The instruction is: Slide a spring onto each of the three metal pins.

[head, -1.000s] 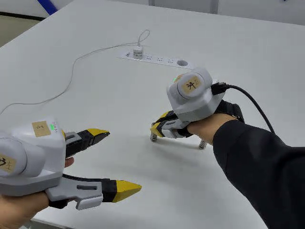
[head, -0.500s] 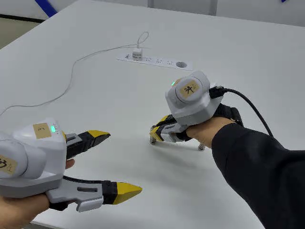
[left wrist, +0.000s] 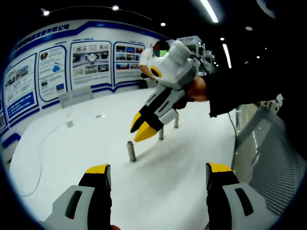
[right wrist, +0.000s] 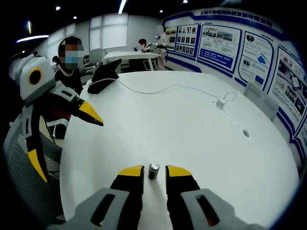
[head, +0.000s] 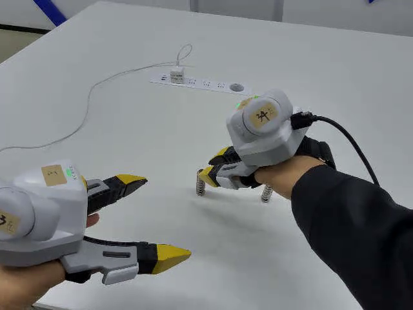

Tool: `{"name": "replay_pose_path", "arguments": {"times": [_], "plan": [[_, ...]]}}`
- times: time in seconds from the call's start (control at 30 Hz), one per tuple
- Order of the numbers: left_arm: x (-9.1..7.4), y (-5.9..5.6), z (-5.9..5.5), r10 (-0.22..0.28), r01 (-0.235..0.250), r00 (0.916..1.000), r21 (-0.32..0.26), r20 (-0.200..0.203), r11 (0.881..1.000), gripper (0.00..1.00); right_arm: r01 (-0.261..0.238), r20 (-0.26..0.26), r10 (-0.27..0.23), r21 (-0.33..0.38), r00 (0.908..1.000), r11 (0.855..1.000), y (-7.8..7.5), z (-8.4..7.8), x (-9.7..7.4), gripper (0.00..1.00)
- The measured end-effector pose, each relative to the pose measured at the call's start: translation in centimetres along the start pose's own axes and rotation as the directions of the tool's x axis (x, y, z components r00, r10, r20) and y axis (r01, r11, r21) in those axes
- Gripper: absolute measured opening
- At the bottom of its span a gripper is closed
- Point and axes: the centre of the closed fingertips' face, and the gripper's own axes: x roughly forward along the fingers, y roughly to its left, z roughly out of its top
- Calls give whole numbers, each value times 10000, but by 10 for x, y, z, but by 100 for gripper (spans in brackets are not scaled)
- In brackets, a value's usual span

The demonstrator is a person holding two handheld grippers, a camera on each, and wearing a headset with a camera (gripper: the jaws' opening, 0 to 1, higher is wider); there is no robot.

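Head view: right gripper (head: 214, 165) low, just above front pin (right wrist: 153, 169), narrowly parted, gripping nothing; spring (head: 201, 186) already round it. Left gripper (head: 155, 217) wide, empty, well apart. Probably final seating; next, press coils down gently.

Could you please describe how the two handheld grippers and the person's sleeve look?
Both the left gripper and the right gripper have pale grey bodies, black jaws with yellow tips, and tan handwritten labels. A black cable leaves the right one. The sleeve is black.
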Motion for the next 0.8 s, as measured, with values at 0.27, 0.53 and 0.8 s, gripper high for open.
{"name": "replay_pose_path", "arguments": {"times": [0.27,0.53,0.8], "plan": [[-1,3,2,77,-77,9999,-10,74,10000,83,251,539,-251,18,9982,9997,-2,6,-28,21],[0,3,4,73,-73,9999,16,106,10000,83,569,936,-573,79,9940,9984,-8,4,-53,23],[-1,5,6,149,-149,9998,-4,162,9999,83,989,1186,-1005,197,9878,9949,-16,-4,-81,24]]}}
